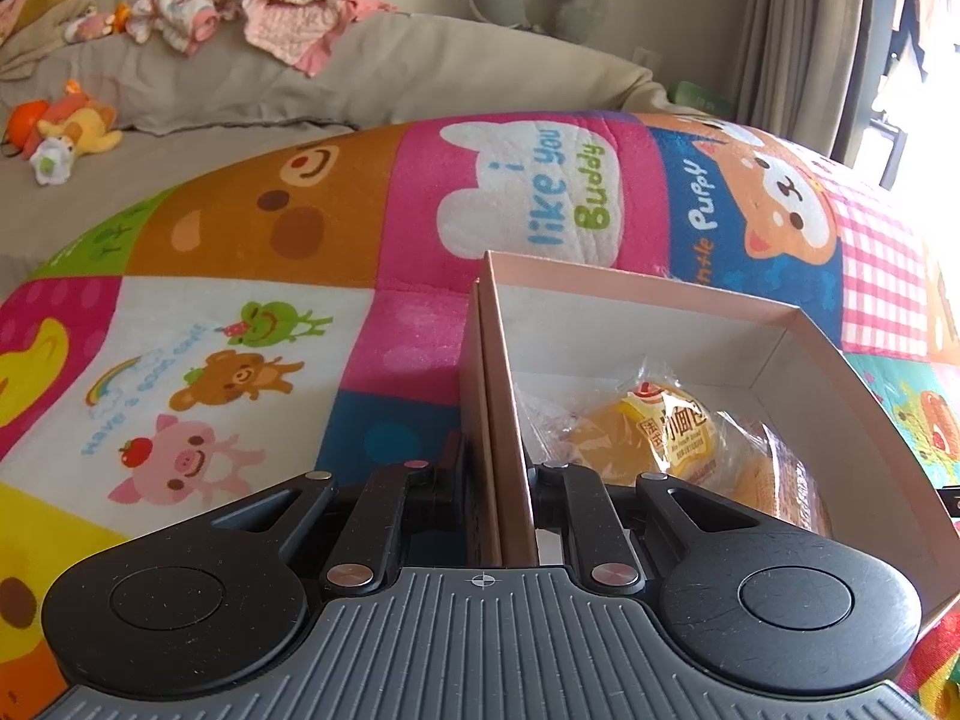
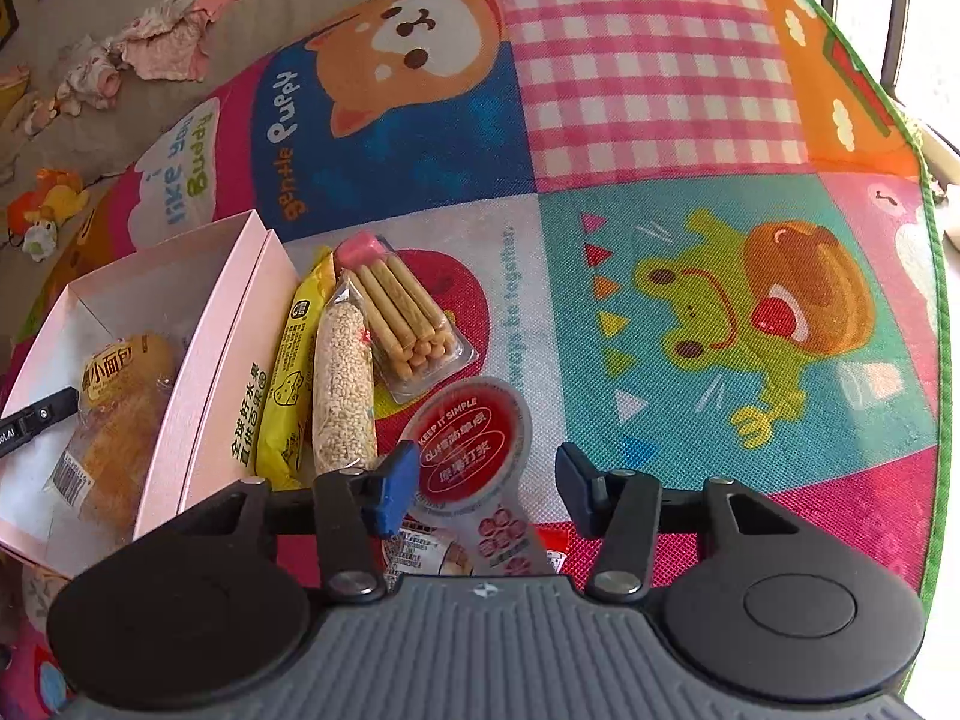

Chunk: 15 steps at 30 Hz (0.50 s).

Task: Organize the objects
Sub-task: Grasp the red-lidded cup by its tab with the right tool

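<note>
Left gripper [image 1: 501,480]: It points down at a slant. Its two black fingers are squeezed tight on the near wall of the pink box [image 1: 660,294]. One finger is outside the wall and one is inside.

Right gripper [image 2: 486,483]: It tips down more steeply over the mat. Its blue fingertips [image 2: 393,489] stand apart, not pinching anything. The round snack pack lies between them, but the tips are not pressing on it.

Pink box: It sits on the mat with its top open. In the right camera it is at the left side, and the tip of the left gripper pokes into it there.

Bread [image 1: 672,432]: A small bun in a clear bag lies inside the box.

Round snack pack [image 2: 471,450]: It has a red round label and a long tail. It lies flat on the mat, just under the right gripper.

Yellow packet [image 2: 294,372]: It lies right beside the outside wall of the box.

Seed bar [image 2: 345,384]: It is in a clear wrap, next to the yellow packet.

Biscuit sticks [image 2: 402,318]: They are in a clear tray with a pink end, touching the seed bar.

Mat [image 2: 660,78]: It is bright, with a puppy, a frog and pink checks.

Bed [image 1: 240,84]: It is behind the mat, with baby clothes [image 1: 240,12] and a soft toy [image 1: 66,126] on it.
</note>
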### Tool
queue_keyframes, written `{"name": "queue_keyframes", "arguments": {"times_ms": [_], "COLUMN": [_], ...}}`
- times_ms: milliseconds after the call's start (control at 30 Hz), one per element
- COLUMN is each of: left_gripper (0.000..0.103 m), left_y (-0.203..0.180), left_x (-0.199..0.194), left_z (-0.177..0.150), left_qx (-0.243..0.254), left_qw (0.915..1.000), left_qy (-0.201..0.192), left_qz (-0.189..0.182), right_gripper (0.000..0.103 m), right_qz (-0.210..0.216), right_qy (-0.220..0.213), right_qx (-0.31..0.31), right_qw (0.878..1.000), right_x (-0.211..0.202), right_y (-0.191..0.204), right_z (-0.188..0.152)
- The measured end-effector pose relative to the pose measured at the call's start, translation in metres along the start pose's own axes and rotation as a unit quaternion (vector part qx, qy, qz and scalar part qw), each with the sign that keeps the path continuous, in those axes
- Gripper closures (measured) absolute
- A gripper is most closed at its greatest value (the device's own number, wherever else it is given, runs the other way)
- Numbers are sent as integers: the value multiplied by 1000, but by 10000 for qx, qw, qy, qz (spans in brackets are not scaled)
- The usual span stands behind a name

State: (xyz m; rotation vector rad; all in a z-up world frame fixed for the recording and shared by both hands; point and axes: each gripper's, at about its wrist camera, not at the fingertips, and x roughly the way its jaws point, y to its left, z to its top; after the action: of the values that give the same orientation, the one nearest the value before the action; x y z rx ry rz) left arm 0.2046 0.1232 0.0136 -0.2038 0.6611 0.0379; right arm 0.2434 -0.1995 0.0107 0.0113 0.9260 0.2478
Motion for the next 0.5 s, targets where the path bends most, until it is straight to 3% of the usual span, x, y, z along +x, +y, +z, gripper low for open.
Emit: {"name": "queue_keyframes", "arguments": {"times_ms": [67,133,167,300,400,433,500], "left_gripper": [88,88,88,88,88,88,88], "left_y": [0,0,1,0,1,2,1], "left_x": [0,0,0,-1,-2,-1,-1], "left_z": [-1,-1,-1,-1,0,1,1], "left_qx": [-1,-2,-7,-22,-34,-39,-32], "left_qw": [10000,10000,10000,10000,10000,10000,10000], "left_qy": [0,1,3,5,10,12,10], "left_qz": [3,5,6,33,18,11,19], "right_gripper": [83,96,97,97,95,89,62], "right_qz": [-240,-236,-170,-86,-289,-431,-583], "right_qy": [-94,-116,-117,-202,-389,-506,-680], "right_qx": [-301,-318,-271,-267,-338,-414,-653], "right_qw": [9992,9991,9994,9994,9983,9969,9938], "right_x": [-8,-20,-25,-50,-63,-67,-69], "right_y": [4,0,-3,-11,-16,-18,-22], "right_z": [-2,-6,-8,-18,-17,-15,-12]}}
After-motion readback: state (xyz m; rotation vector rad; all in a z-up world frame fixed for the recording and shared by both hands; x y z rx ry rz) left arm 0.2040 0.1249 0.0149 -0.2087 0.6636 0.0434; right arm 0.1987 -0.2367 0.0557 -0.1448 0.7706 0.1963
